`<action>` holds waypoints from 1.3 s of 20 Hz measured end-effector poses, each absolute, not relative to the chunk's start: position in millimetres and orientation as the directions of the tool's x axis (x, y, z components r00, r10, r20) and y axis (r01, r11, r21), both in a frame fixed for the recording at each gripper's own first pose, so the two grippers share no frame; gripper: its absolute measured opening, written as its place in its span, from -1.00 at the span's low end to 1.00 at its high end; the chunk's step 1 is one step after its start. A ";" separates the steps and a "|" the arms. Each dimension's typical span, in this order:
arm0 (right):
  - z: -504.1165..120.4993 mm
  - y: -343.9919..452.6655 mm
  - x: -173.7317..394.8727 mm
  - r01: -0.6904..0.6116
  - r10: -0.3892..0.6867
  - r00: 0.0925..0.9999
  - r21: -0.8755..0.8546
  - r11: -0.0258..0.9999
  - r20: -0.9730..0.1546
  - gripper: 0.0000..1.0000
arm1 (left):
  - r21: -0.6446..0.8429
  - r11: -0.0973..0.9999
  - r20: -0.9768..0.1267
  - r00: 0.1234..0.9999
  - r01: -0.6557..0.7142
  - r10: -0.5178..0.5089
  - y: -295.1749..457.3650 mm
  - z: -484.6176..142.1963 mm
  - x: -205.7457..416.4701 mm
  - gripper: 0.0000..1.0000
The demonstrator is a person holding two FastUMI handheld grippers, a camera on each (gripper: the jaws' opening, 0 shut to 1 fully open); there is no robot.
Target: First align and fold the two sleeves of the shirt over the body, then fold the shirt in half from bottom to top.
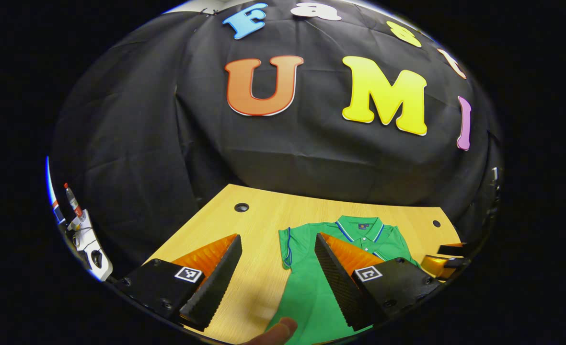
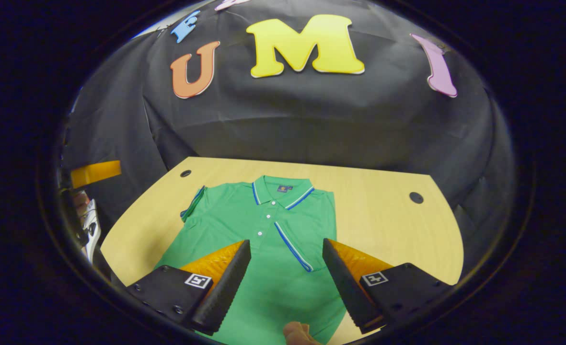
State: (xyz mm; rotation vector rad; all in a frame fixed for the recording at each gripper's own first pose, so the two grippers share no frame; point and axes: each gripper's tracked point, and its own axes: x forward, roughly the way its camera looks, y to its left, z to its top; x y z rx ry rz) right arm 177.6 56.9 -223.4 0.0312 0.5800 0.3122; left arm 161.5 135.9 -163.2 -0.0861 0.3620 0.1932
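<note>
A green polo shirt (image 2: pixel 263 225) lies flat, front up, on the wooden table (image 2: pixel 383 215), its collar towards the wall. Its right side ends in a straight edge, and a blue-and-white striped cuff (image 2: pixel 292 247) lies slanted across the chest. The left sleeve (image 2: pixel 194 201) sits at the shirt's left edge. My right gripper (image 2: pixel 286 242) hovers open over the lower chest with nothing in it. My left gripper (image 1: pixel 278 237) is open and empty above the bare table (image 1: pixel 254 225), just left of the shirt (image 1: pixel 311 287). The other gripper (image 1: pixel 448 256) shows at the far right edge.
The tabletop has round holes near its far corners (image 2: pixel 185 173) (image 2: pixel 416 197). A white device with a red-tipped item (image 1: pixel 86 239) stands off the table's left side. A fingertip (image 1: pixel 278 330) shows at the bottom, and the black wall cloth hangs behind the table.
</note>
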 end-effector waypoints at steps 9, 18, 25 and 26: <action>-165.5 45.4 95.5 -0.145 0.183 0.826 0.112 0.983 -0.534 0.94 | -0.038 0.988 -0.520 0.847 -0.150 0.108 133.4 -284.7 278.8 0.99; -200.0 68.0 70.5 -0.140 0.134 0.767 0.040 0.989 -0.628 0.95 | -0.017 0.995 -0.633 0.772 -0.099 0.066 139.1 -340.9 305.9 0.67; -210.8 80.7 70.7 -0.127 0.128 0.748 0.049 0.991 -0.651 0.95 | -0.086 0.985 -0.694 0.719 -0.146 0.046 138.1 -351.3 301.3 0.17; -212.9 80.1 71.0 -0.115 0.124 0.743 0.056 0.992 -0.658 0.95 | -0.093 0.982 -0.716 0.696 -0.163 0.048 142.1 -356.8 298.6 -0.04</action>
